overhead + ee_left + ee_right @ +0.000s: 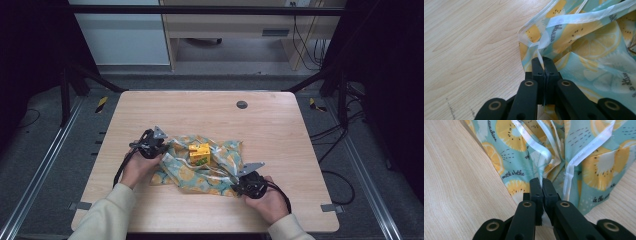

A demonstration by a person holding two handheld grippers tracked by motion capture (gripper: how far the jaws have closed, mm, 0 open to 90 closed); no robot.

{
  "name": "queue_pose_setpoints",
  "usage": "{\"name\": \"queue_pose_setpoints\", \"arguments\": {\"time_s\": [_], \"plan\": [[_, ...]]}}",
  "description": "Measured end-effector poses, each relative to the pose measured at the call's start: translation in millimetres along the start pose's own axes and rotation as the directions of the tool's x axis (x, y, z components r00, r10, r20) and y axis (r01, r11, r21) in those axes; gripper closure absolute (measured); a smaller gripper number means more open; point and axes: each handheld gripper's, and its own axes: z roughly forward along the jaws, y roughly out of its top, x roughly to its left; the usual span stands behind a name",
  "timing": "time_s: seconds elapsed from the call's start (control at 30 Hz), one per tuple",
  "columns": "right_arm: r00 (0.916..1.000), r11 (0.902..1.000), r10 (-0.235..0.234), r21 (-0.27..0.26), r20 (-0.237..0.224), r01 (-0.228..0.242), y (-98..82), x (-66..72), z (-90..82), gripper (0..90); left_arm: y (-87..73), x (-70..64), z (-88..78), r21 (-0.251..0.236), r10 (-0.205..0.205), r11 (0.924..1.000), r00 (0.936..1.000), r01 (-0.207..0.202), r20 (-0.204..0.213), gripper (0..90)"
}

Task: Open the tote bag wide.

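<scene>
Sleeves in pale cream are seen at the bottom edge of the high view, one forearm entering at each side. Right hand (268,199) is placed nearest, wrapped round the right gripper (239,176), whose grey three-cornered plate (250,168) is tilted toward the middle of the table. In the right gripper view the two black jaws are pressed together on a fold of the cloth (554,157), a thin white edge of it being pinched between the pads. Left hand (138,167) is set a little farther up the table, carrying the left gripper (161,145); in the left gripper view its jaws are likewise clamped, with a white-hemmed edge of the cloth (584,45) caught between them.

Cloth (210,172), teal printed with yellow citrus slices and short lines of dark lettering, is spread crumpled between the two grippers, near the middle of the wooden table (280,130). Its white hem is seen folded over at several places. Yellow box (199,153), with a green patch on its lower face, is stood on the cloth at its farther half, between the grippers and touched by neither.

Beyond the cloth, a small dark round disc (242,104) is set in the tabletop near the far edge. Black frame bars and cables are noted on the floor around the table.
</scene>
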Motion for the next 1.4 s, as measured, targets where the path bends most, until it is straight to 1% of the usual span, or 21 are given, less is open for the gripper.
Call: {"name": "queue_pose_setpoints", "arguments": {"time_s": [0.03,0.1,0.2,0.43,0.5,0.7,0.8,0.87,0.93,1.03,1.17,1.27,1.3,1.33,1.37,1.4], "plan": [[1.0,1.0,0.004,0.004,0.008,-0.004,0.1,0.4,-0.8,89.2,0.0,0.0,0.2,0.002,0.001,1.0,1.0,-0.001,0.0,89.5],[1.0,1.0,0.002,-0.002,0.003,-0.002,-0.4,0.6,-0.7,89.3,-0.1,0.5,0.8,0.001,-0.003,1.0,1.0,0.003,0.001,89.7],[1.0,1.0,0.001,0.001,0.005,-0.001,-0.8,1.2,-0.5,89.3,0.3,1.1,1.0,0.011,0.002,0.9999,1.0,-0.002,0.001,89.8],[1.0,1.0,-0.002,0.006,0.001,0.002,-1.7,2.1,-1.6,89.5,1.8,2.2,0.8,0.008,0.008,0.9999,0.9999,-0.008,-0.011,89.9],[1.0,0.9999,-0.006,0.01,0.007,0.006,-1.5,2.4,-2.3,89.5,2.4,2.7,1.4,0.014,0.013,0.9998,0.9998,-0.013,-0.014,89.8],[0.9998,0.9997,-0.021,0.017,0.005,0.02,-2.0,2.5,-2.3,89.6,4.4,2.9,2.8,0.012,0.014,0.9998,0.9996,-0.014,-0.024,89.8],[0.9999,0.9997,-0.015,0.017,0.003,0.015,-2.1,3.4,-2.8,89.5,5.3,2.5,3.8,0.021,0.018,0.9996,0.9995,-0.017,-0.027,89.8],[0.9999,0.9997,-0.015,0.02,0.003,0.015,-2.2,4.1,-3.1,89.5,5.3,2.5,4.4,0.03,0.023,0.9993,0.9994,-0.022,-0.025,89.7],[0.9999,0.9997,-0.015,0.019,0.002,0.015,-2.4,3.8,-3.1,89.5,4.9,1.9,5.2,0.025,0.018,0.9995,0.9994,-0.017,-0.029,89.4],[0.9999,0.9998,-0.014,0.012,0.003,0.014,-2.6,3.5,-3.8,89.5,3.9,2.8,4.9,0.039,0.022,0.999,0.9993,-0.021,-0.029,89.0],[0.9999,0.9998,-0.008,0.02,0.005,0.008,-2.8,4.3,-3.9,89.5,3.9,2.9,4.5,0.04,0.025,0.9989,0.9993,-0.023,-0.028,88.9],[1.0,0.9998,-0.009,0.018,0.0,0.009,-2.9,3.7,-3.3,89.2,3.7,3.6,3.8,0.045,0.033,0.9985,0.9993,-0.032,-0.021,87.3],[0.9999,0.9998,-0.012,0.012,0.0,0.012,-2.7,3.0,-4.3,88.0,3.7,3.2,2.4,0.034,0.033,0.9989,0.9991,-0.032,-0.026,85.8],[0.9999,0.9999,-0.012,-0.004,0.002,0.012,-2.6,3.3,-5.1,85.7,4.1,3.9,0.1,0.032,0.044,0.9986,0.9986,-0.043,-0.03,83.9],[0.9999,0.9998,-0.014,-0.012,0.004,0.014,-2.3,3.3,-6.4,82.4,4.5,4.3,-2.8,0.017,0.044,0.9989,0.9979,-0.044,-0.046,80.9],[0.9999,0.9995,-0.013,-0.029,0.01,0.014,-1.8,3.0,-7.6,77.5,5.3,5.2,-7.4,-0.004,0.036,0.9993,0.9976,-0.036,-0.059,76.7]]}}
